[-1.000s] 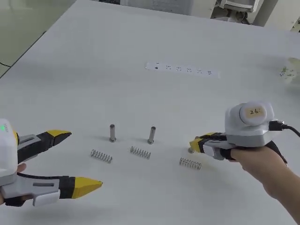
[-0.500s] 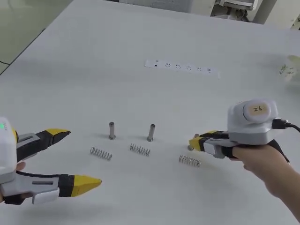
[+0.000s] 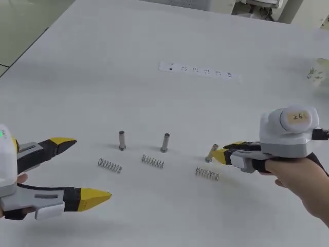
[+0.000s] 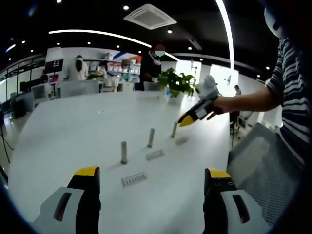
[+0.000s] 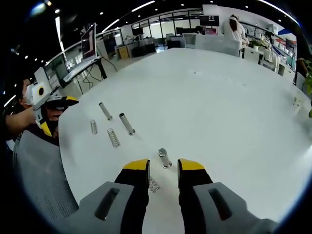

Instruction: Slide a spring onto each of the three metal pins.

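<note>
3 springs [image 3: 152,161] staged 1 per upright pin [image 3: 165,142]; right gripper [image 3: 218,154], slightly parted and empty, aims at right pin [image 5: 164,157], likely to steady it; left gripper [image 3: 93,168] spread wide, empty.

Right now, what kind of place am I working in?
Probably an open-plan office or lab workspace: a big white table with a power strip on it, desks with monitors beyond it, and a ceiling air vent overhead.

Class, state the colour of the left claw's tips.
Yellow; the left claw shows it best in the head view.
</note>
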`<action>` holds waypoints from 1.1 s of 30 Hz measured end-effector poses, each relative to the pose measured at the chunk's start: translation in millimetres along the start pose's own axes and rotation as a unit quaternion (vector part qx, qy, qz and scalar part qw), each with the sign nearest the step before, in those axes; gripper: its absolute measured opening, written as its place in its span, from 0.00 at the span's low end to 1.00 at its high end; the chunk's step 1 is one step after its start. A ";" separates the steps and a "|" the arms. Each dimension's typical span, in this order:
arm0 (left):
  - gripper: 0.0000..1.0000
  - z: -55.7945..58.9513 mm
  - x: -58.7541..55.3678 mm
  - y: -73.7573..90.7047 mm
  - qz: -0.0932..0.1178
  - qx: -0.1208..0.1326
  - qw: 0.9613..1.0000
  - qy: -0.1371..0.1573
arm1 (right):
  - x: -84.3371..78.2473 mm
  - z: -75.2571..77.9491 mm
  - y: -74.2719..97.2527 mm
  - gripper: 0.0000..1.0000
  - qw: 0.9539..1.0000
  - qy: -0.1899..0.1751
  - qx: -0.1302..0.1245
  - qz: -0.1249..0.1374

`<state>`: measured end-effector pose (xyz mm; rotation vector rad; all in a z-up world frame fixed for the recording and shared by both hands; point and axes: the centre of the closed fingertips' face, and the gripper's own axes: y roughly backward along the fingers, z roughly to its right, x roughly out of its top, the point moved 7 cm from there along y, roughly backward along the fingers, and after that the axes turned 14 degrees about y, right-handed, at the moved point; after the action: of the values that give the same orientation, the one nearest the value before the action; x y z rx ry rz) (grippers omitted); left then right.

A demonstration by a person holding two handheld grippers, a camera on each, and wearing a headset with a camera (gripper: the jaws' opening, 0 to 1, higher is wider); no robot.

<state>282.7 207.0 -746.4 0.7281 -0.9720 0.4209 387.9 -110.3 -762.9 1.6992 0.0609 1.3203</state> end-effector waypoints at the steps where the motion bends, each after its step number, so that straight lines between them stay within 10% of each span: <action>1: 0.85 0.0 -0.4 -0.4 0.000 0.000 1.000 0.000 | -0.6 -0.4 0.3 0.21 1.000 0.000 0.002 -0.001; 20: 0.85 -2.1 -2.4 -0.2 0.000 0.001 1.000 0.003 | -8.2 -13.3 2.2 0.21 0.994 0.081 0.053 -0.042; 33: 0.84 -1.3 -4.7 3.3 0.000 0.005 1.000 0.005 | -9.8 -25.6 -6.5 0.20 0.969 0.199 0.108 -0.097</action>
<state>278.9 210.2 -749.7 0.7357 -0.9614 0.4285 367.1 -95.9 -775.4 1.5333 0.6096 1.5268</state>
